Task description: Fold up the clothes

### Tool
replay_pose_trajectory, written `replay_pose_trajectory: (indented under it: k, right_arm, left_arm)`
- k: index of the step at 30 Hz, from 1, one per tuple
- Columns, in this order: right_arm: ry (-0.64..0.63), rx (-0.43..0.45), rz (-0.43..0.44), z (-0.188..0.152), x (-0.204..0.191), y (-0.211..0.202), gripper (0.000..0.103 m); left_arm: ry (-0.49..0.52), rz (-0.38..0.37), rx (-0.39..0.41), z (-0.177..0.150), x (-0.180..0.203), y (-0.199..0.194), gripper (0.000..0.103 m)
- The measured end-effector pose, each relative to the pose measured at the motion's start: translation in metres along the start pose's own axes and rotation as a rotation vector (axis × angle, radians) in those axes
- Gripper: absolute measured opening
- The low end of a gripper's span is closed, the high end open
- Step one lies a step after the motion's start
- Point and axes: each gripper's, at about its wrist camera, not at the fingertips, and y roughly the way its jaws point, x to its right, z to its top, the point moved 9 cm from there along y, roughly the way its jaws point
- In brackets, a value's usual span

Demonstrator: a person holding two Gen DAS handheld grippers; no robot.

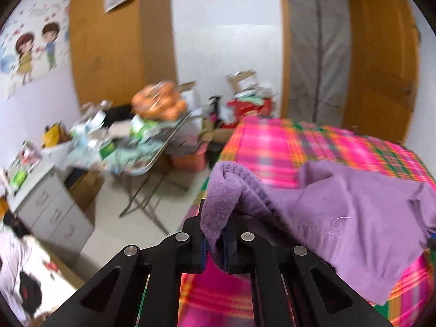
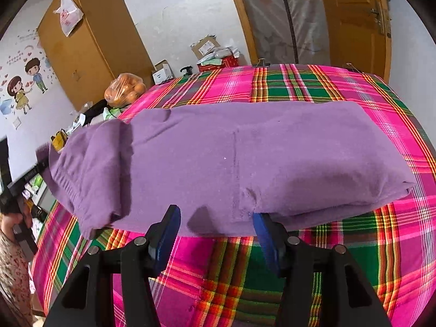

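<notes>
The purple fleece garment (image 2: pixel 218 160) lies on the bed with the pink, green and orange plaid bedspread (image 2: pixel 313 87), its long axis running left to right across my right view, elastic waistband end at the left, folded end at the right. That left end is lifted off the bedspread.

My left gripper (image 1: pixel 216 234) has its jaws clamped together on a bunched fold of the purple fabric, which humps over the fingertips and trails away to the right, draping down onto the plaid. It points downward past the bed's corner toward the floor. In the right view only a slice of it shows at the left edge, held in my hand (image 2: pixel 12 218) with a floral sleeve below.

My right gripper (image 2: pixel 215 226) tilts down at the near long edge of the garment, jaws standing apart, blue pads (image 2: pixel 263 229) just short of the cloth and gripping nothing.

The left view is smeared: the cluttered folding table (image 1: pixel 163 136) and grey drawer cabinet (image 1: pixel 51 207) beyond are hard to make out.
</notes>
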Motion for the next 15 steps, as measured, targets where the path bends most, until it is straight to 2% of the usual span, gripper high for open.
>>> replay_pose_trajectory:
  k: [3, 6, 9, 12, 15]
  right_arm:
    - [-0.009, -0.003, -0.022, 0.000, 0.001, 0.001, 0.056]
    - [-0.047, 0.004, -0.040, 0.001, -0.005, 0.000, 0.056]
    - [-0.131, 0.018, -0.074, -0.002, -0.014, 0.001, 0.056]
    - [-0.208, 0.009, -0.083, -0.007, -0.024, 0.003, 0.056]
    - [-0.274, 0.011, -0.072, -0.011, -0.037, 0.003, 0.056]
  left_arm:
    - [-0.049, 0.021, -0.064, -0.020, -0.024, 0.011, 0.009]
    - [-0.067, 0.001, -0.124, -0.038, -0.032, 0.017, 0.011]
    - [-0.026, -0.024, -0.180, -0.053, -0.030, 0.014, 0.012]
    - [0.037, -0.072, -0.193, -0.060, -0.019, -0.002, 0.014]
    - [0.089, -0.153, -0.185, -0.064, 0.001, -0.029, 0.026]
